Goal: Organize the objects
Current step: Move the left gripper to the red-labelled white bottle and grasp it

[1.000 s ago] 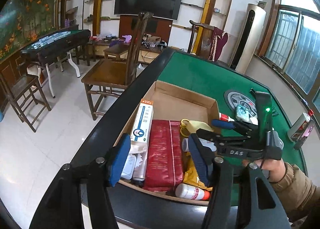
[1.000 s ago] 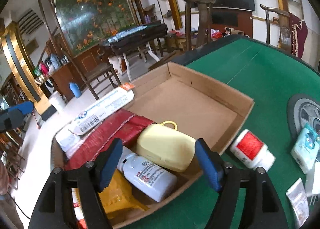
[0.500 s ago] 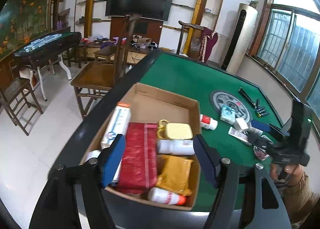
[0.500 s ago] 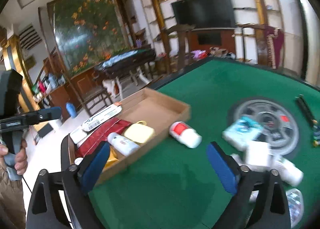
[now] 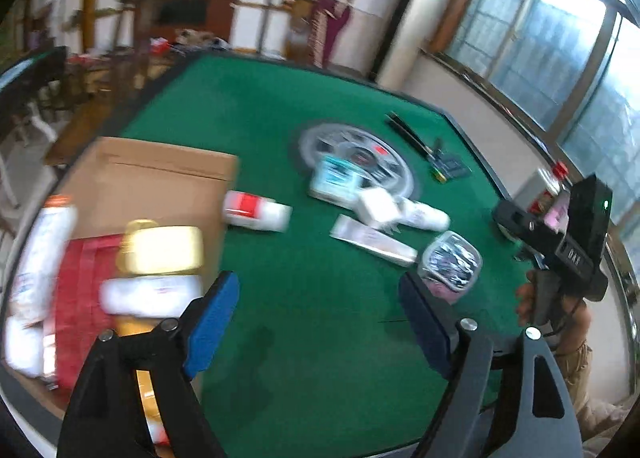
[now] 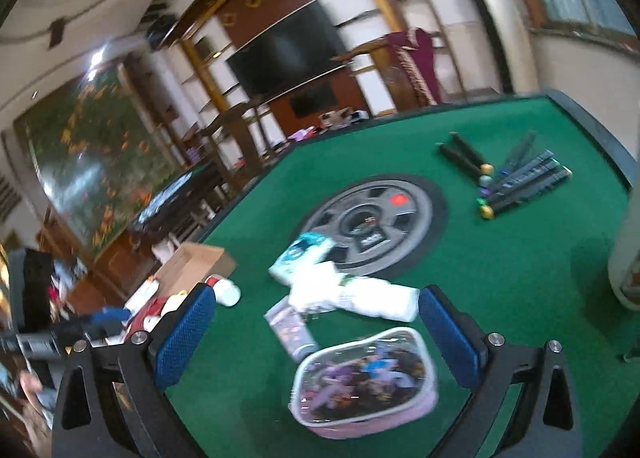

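Green felt worktop (image 5: 304, 338), octagonal with a dark rim. Left claw (image 5: 320, 318) hangs above the bare felt, blue pads spread wide, nothing between them. Brown cardboard box (image 5: 160, 173) sits at the worktop's left edge; inside lie a long white carton (image 5: 44, 254), a flat red packet (image 5: 80, 298), a pale yellow flat container with a loop handle (image 5: 164, 250) and a white bottle (image 5: 152, 296), all blurred. White jar with a red label (image 5: 256, 211) lies on its side just outside the box's right wall.

Right claw (image 6: 316, 332) is also spread wide and empty, poised over a clear-fronted pink zip pouch (image 6: 364, 382) flat on the felt. Just beyond the pouch: a silvery sachet (image 6: 290, 328), a white tube lying flat (image 6: 376, 298), a small white box (image 6: 312, 290) and a teal-and-white packet (image 6: 302, 254), bunched and touching one another at the near edge of a grey round centre plate (image 6: 372, 213). Dark marker pens (image 6: 516, 181) lie in a loose fan well apart, toward the far right edge.
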Motion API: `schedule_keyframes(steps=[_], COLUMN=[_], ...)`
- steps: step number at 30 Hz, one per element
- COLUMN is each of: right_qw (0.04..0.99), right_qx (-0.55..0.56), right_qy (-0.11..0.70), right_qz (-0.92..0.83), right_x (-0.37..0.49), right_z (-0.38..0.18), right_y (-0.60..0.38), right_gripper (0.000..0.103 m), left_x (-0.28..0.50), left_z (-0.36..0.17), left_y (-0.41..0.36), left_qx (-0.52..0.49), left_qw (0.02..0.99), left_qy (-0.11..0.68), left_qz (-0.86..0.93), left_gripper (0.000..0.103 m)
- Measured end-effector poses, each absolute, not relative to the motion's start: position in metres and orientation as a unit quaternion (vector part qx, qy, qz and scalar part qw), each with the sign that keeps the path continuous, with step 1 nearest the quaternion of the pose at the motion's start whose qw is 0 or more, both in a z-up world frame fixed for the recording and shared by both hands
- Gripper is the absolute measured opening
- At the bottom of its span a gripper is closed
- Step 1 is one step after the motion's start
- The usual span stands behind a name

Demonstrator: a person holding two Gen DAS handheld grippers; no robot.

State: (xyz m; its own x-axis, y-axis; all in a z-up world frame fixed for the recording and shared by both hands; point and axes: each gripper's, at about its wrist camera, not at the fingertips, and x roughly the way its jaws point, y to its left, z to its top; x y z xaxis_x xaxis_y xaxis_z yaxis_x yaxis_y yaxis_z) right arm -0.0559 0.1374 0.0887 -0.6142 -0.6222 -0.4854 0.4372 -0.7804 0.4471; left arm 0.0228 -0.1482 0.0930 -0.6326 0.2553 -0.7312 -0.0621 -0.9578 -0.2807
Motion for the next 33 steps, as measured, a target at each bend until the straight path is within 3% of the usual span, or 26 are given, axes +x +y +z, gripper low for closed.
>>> schedule_keyframes(steps=[6, 11, 22, 33], right_qw=[0.283, 0.281, 0.289, 0.312], right_qx=[0.330, 0.319, 0.317, 0.304], right_qy=[-0.150, -0.120, -0.119, -0.125], right_qz=[-0.888, -0.897, -0.896, -0.891], right_x=[-0.059, -0.051, -0.048, -0.037], right_z=[0.085, 0.090, 0.088, 0.098], right_y=[0.145, 0.138, 0.135, 0.134], right_gripper=[0.103, 0.103, 0.103, 0.103], left_x=[-0.014, -0.029, -0.066, -0.096], left_z=[0.057, 0.037, 0.017, 0.021], left_y=[-0.092, -0.095, -0.161, -0.171], left_qx=[-0.475, -0.501, -0.487, -0.443], left_qw=[0.124, 0.114, -0.062, -0.191], left_qy=[-0.094, -0.122, -0.274, -0.312], left_qz=[0.866, 0.849, 0.827, 0.819], left_gripper=[0.081, 0.081, 0.082, 0.082])
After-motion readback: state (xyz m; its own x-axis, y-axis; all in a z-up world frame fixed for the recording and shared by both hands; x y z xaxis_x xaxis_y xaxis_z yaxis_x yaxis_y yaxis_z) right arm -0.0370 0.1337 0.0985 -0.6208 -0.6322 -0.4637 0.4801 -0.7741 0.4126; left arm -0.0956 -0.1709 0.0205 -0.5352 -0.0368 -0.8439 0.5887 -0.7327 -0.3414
